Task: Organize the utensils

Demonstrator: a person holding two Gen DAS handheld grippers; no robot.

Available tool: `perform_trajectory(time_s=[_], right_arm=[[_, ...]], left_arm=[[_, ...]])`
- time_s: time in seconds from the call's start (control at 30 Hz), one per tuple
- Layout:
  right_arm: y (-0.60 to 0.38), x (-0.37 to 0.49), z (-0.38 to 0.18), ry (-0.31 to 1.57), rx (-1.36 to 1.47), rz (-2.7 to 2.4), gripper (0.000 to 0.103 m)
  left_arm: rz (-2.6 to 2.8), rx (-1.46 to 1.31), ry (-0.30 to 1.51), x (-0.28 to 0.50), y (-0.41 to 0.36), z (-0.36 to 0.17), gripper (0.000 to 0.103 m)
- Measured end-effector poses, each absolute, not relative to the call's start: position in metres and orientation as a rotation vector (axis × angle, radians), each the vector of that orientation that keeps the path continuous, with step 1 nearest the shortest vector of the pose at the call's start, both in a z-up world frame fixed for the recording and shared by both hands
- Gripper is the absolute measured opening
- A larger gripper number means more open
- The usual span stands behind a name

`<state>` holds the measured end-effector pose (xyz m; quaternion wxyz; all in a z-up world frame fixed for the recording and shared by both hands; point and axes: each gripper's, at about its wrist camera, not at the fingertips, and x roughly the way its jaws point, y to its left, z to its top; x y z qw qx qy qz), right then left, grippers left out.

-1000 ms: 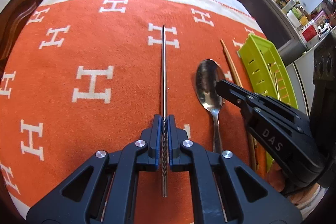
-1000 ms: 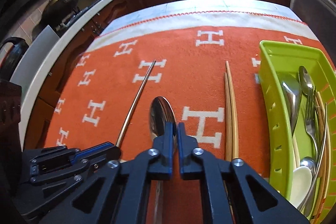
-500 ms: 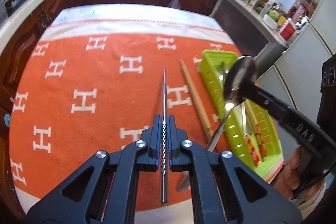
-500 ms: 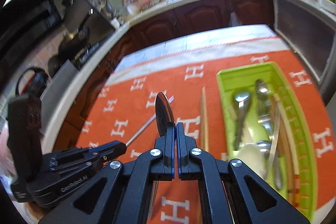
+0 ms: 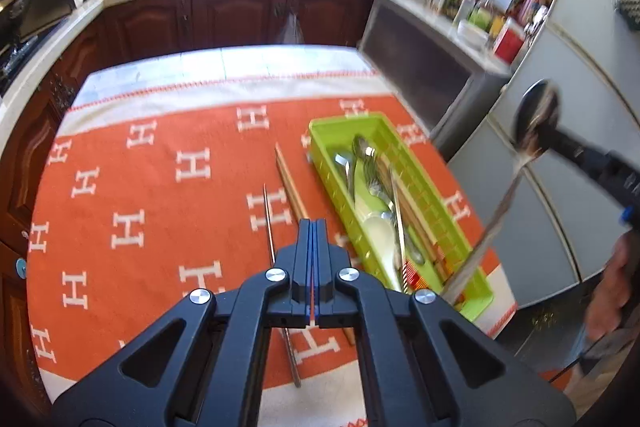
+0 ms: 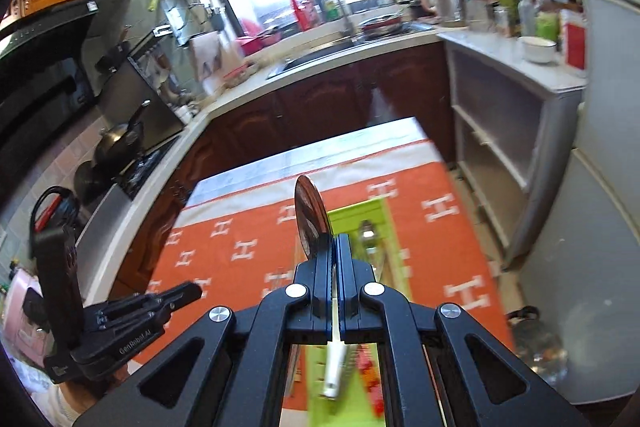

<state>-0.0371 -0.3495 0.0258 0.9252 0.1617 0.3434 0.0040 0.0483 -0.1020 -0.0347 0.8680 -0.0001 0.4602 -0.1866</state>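
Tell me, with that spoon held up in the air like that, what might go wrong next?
The right gripper pinches the shiny metal spoon only near its bowl, with the long handle hanging down, so it could swing or slip out. The green plastic tray already holds several utensils, so the spoon might land crooked or stick out over the rim. The thin metal chopstick lies partly under the shut left gripper, which could knock it.

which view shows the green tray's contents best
The left wrist view: it looks down into the green tray, so the spoons and other utensils inside are visible. In the right wrist view the right gripper and its spoon cover most of it, leaving blurred strips.
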Motion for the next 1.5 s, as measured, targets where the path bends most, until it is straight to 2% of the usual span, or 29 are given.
perform_trajectory(time_s=[0.17, 0.33, 0.53, 0.6, 0.67, 0.73, 0.83, 1.2, 1.5], right_arm=[[-0.367, -0.036, 0.026, 0.762, 0.218, -0.063, 0.001], [-0.354, -0.003, -0.012, 0.874, 0.082, -0.098, 0.001], [-0.335, 0.034, -0.061, 0.991, 0.045, -0.075, 0.001], [-0.329, 0.044, -0.076, 1.019, 0.05, -0.065, 0.002], [-0.324, 0.056, -0.089, 1.04, 0.078, -0.06, 0.003], [-0.318, 0.065, -0.1, 1.047, 0.106, -0.05, 0.013], [-0.312, 0.078, -0.106, 1.028, 0.156, -0.033, 0.023], [-0.312, 0.048, -0.086, 0.953, 0.357, 0.038, 0.023], [-0.262, 0.034, -0.104, 1.007, 0.31, 0.153, 0.028]], left_arm=[[-0.39, 0.036, 1.091, 0.064, -0.102, -0.072, 0.0], [-0.359, 0.042, 1.174, 0.08, -0.096, -0.109, 0.0], [-0.335, 0.033, 1.235, 0.098, -0.094, -0.138, 0.013], [-0.332, 0.022, 1.242, 0.103, -0.094, -0.143, 0.014], [-0.333, 0.013, 1.257, 0.105, -0.095, -0.147, 0.014], [-0.332, 0.018, 1.272, 0.107, -0.097, -0.152, 0.014], [-0.336, 0.018, 1.283, 0.108, -0.099, -0.157, 0.014], [-0.326, 0.028, 1.267, 0.107, -0.1, -0.166, 0.014], [-0.321, 0.046, 1.237, 0.096, -0.093, -0.164, 0.014]])
